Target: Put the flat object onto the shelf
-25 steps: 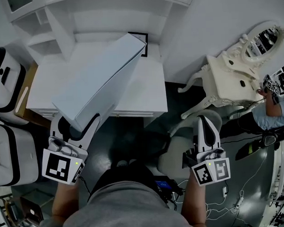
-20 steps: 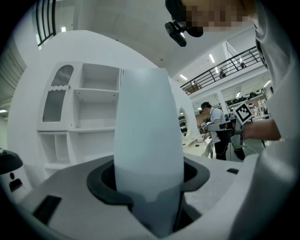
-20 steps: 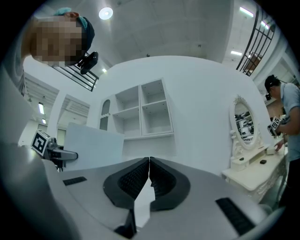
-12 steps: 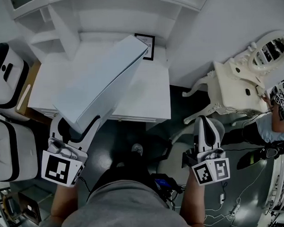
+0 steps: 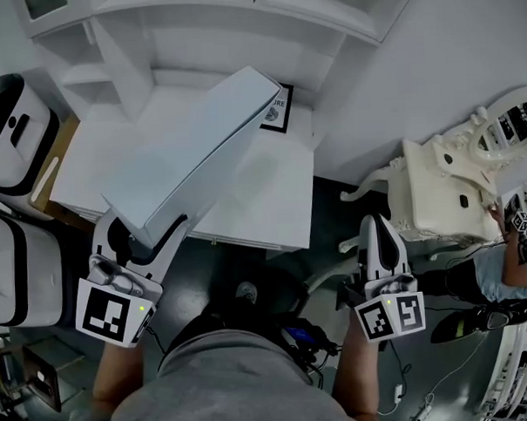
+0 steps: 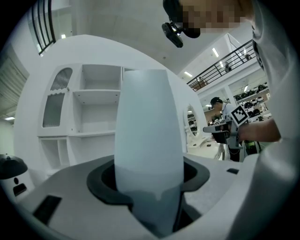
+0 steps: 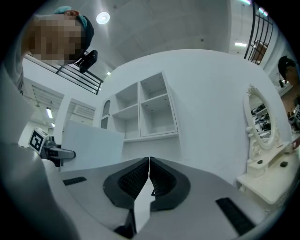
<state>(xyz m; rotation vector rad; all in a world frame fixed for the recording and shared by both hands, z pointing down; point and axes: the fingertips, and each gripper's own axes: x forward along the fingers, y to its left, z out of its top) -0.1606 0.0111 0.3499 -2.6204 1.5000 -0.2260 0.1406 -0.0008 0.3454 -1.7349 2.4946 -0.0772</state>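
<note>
A large flat white box (image 5: 191, 156) juts forward and up from my left gripper (image 5: 145, 230), which is shut on its near edge. In the left gripper view the box (image 6: 149, 140) stands edge-on between the jaws and hides the middle of the white shelf unit (image 6: 93, 112). The box's far end hangs over the unit's white counter (image 5: 263, 196), below the cubbies (image 5: 108, 46). My right gripper (image 5: 375, 222) is off to the right over the dark floor, shut with nothing in it (image 7: 149, 161). From it the shelves (image 7: 150, 112) and the box (image 7: 91, 145) show ahead.
A small framed picture (image 5: 276, 109) leans at the back of the counter. White and black appliances (image 5: 7, 129) stand at the left. An ornate white vanity table with a mirror (image 5: 445, 180) is at the right, with another person (image 5: 510, 264) and floor cables beyond.
Both grippers have moved toward the shelf unit. The counter's front edge now lies nearer to me. The box stays in the left gripper at the same tilt.
</note>
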